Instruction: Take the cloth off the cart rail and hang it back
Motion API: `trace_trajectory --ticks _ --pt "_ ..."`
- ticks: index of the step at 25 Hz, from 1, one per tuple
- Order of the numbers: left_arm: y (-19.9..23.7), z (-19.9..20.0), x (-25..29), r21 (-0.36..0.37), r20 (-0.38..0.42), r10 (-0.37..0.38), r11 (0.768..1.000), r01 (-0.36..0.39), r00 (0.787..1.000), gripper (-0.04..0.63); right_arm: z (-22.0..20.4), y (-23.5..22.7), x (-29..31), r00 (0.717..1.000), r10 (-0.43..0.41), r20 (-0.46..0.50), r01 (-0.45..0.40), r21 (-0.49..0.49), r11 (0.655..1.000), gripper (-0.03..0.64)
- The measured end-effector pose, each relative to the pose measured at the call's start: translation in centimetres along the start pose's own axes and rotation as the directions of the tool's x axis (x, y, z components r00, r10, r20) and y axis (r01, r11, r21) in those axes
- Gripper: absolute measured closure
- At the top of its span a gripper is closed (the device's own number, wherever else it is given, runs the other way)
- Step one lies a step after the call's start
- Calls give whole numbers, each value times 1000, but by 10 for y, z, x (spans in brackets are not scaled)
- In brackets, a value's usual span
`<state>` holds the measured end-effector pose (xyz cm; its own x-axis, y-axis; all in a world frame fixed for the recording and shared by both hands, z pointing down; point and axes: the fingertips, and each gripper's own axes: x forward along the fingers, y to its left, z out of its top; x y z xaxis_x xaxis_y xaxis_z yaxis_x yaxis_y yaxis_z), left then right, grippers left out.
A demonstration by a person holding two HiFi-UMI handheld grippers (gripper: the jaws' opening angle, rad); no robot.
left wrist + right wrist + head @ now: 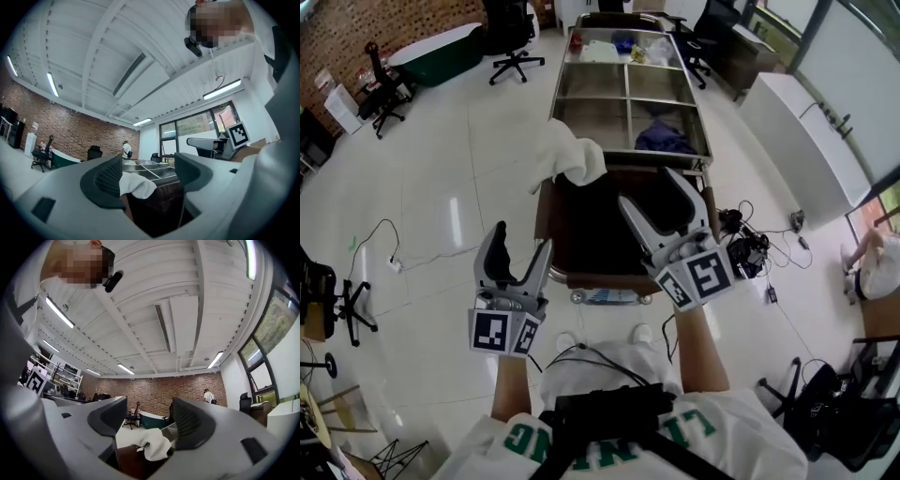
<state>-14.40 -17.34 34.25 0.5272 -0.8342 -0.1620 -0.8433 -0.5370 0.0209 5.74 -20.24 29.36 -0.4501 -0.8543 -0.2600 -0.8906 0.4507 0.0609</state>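
Facing the cart (627,97) end-on, with both tools held up and aimed at the white cloth (565,155). Draped in a bunch over the rail on the cart's left side, where the steel trays meet the dark brown bin section (595,225), and hanging partly outside. Not yet lifted, so judged to be at the approach for the first step.

Keeping the left gripper (522,236) low and short of the cart, jaws spread wide with nothing pinched. Along those jaws, only lining up the cloth (138,185) in the gap, well apart from the pads. Holding the right gripper (649,187) farther forward over the bin section, likewise spread near its widest and empty, with the cloth (154,444) framed but untouched. Probably kept wide to take a thick fold in one bite.

Beyond the cloth, open steel compartments, with a blue heap (664,139) in the near right one. Underfoot, glossy white tile with loose cables (759,248) at the right. Around, office chairs (514,37), a dark green tub (441,49) by a brick wall (337,28), a white cabinet (797,131), tall windows (187,126) and strip lights (58,312) overhead.
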Motion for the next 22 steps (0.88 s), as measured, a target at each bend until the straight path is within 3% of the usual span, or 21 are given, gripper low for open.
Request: trace_trajectory --ticks 7,11,15,22 --pt "-30 -10 17 -24 -9 -88 996 88 996 250 -22 -3 -51 996 -77 -53 78 20 997 290" --pt "-45 -15 21 -32 -22 -123 992 122 992 250 -26 14 -63 996 -71 -57 72 13 997 302" --pt "-51 -14 22 -23 -25 -134 991 133 991 250 -28 26 -61 996 -42 -75 42 -1 999 304" --pt "-53 -15 20 -18 -30 -126 992 125 992 250 -24 17 -63 995 -61 -81 61 -4 998 308"
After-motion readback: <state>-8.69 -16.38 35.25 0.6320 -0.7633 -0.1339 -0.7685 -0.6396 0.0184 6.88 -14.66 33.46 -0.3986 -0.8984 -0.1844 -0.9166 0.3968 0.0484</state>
